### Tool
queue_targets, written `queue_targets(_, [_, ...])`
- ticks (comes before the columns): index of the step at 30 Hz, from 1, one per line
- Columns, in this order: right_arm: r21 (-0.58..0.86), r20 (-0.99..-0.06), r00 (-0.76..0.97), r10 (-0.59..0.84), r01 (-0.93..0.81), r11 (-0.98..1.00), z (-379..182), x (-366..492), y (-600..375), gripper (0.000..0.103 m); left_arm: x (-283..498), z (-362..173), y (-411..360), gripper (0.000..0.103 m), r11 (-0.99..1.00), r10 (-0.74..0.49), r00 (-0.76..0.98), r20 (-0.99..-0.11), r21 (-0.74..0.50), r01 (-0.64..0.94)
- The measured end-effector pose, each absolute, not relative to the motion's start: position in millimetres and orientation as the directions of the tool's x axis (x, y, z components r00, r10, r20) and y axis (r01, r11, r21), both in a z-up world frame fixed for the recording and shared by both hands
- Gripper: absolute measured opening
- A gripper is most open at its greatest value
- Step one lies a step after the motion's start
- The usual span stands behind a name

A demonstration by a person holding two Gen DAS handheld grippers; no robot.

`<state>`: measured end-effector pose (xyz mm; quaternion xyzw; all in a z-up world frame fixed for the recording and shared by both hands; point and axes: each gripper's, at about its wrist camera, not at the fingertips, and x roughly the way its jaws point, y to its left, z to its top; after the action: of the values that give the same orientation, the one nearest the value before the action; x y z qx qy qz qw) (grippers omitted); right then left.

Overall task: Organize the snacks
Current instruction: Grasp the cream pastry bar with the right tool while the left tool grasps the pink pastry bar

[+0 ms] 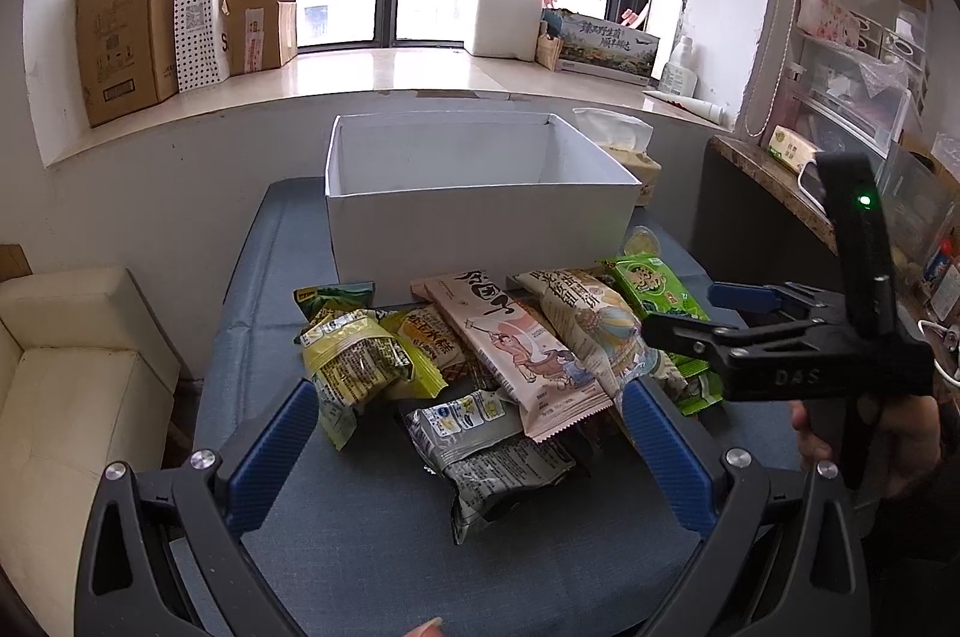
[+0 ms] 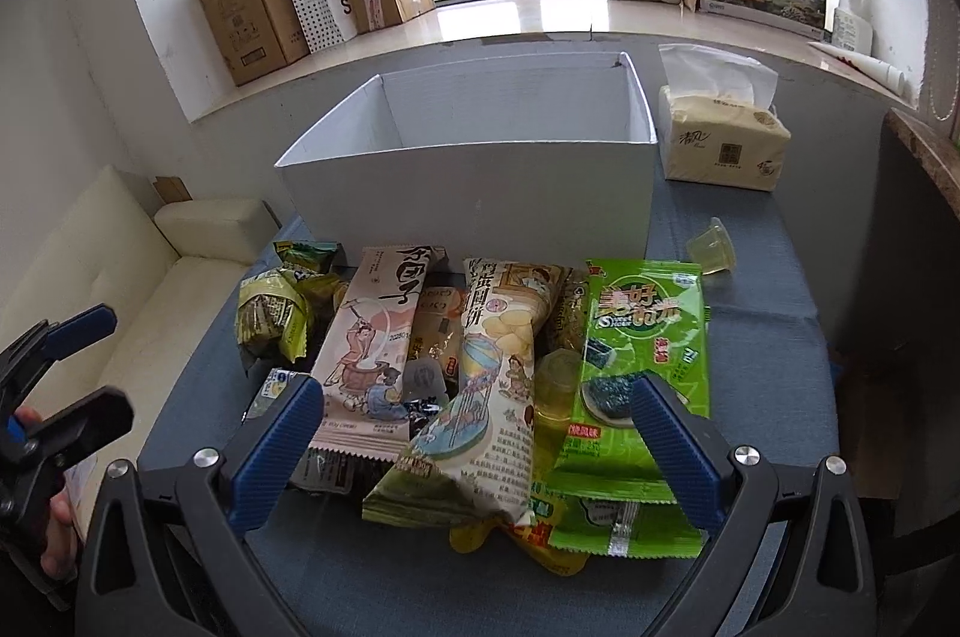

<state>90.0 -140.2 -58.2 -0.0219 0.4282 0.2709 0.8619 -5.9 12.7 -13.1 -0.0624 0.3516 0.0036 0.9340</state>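
A pile of snack packets lies on the blue-grey table (image 1: pixel 360 529) in front of an empty white box (image 1: pixel 480 223), also in the right wrist view (image 2: pixel 468 205). The pile holds a pink packet (image 1: pixel 510 343) (image 2: pixel 366 349), a cream biscuit packet (image 2: pixel 498 397), a green seaweed packet (image 2: pixel 642 367), yellow-green packets (image 1: pixel 354 361) and a grey packet (image 1: pixel 480 433). My left gripper (image 1: pixel 468 439) is open over the pile's near left edge, holding nothing. My right gripper (image 2: pixel 474 433) is open over the pile's near right side, holding nothing; it shows from the side in the left wrist view (image 1: pixel 678 313).
A tissue pack (image 2: pixel 720 139) stands right of the box. A small jelly cup (image 2: pixel 714 247) sits on the table by the green packet. Cardboard boxes (image 1: pixel 126 31) line the windowsill behind. A cream sofa (image 1: pixel 66 367) is left of the table, a cluttered counter (image 1: pixel 774 169) right.
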Motion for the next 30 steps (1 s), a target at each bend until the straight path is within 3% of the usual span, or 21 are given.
queue_targets(8, [0.217,-0.808,0.387,0.444,-0.505,0.835,-93,137,-110,0.101,-10,-19,26,0.103,0.988,-0.016,0.751,-0.66,-0.125,-0.089])
queue_targets(10, [0.202,-0.823,0.37,0.432,-0.52,0.83,-102,143,-103,0.08,-11,-22,31,0.103,0.985,-0.019,0.751,-0.66,-0.142,-0.099])
queue_targets(11, [0.194,-0.837,0.356,0.416,-0.518,0.833,-107,146,-101,0.075,-11,-24,34,0.103,0.983,-0.023,0.747,-0.664,-0.151,-0.104])
queue_targets(13, [0.153,-0.858,0.352,0.375,-0.521,0.84,-118,149,-96,0.046,-10,-28,36,0.103,0.982,-0.009,0.743,-0.67,-0.146,-0.119])
queue_targets(14, [0.134,-0.875,0.338,0.347,-0.52,0.844,-124,150,-93,0.043,-10,-30,37,0.103,0.983,0.0,0.743,-0.669,-0.137,-0.124])
queue_targets(22, [0.15,-0.838,0.368,0.403,-0.554,0.819,-106,132,-103,0.037,7,-44,34,0.103,0.977,-0.087,0.713,-0.696,-0.198,-0.074])
queue_targets(30, [0.226,-0.724,0.476,0.498,-0.519,0.825,-47,107,-153,0.037,50,-47,0,0.103,0.99,-0.075,0.672,-0.736,-0.138,-0.042])
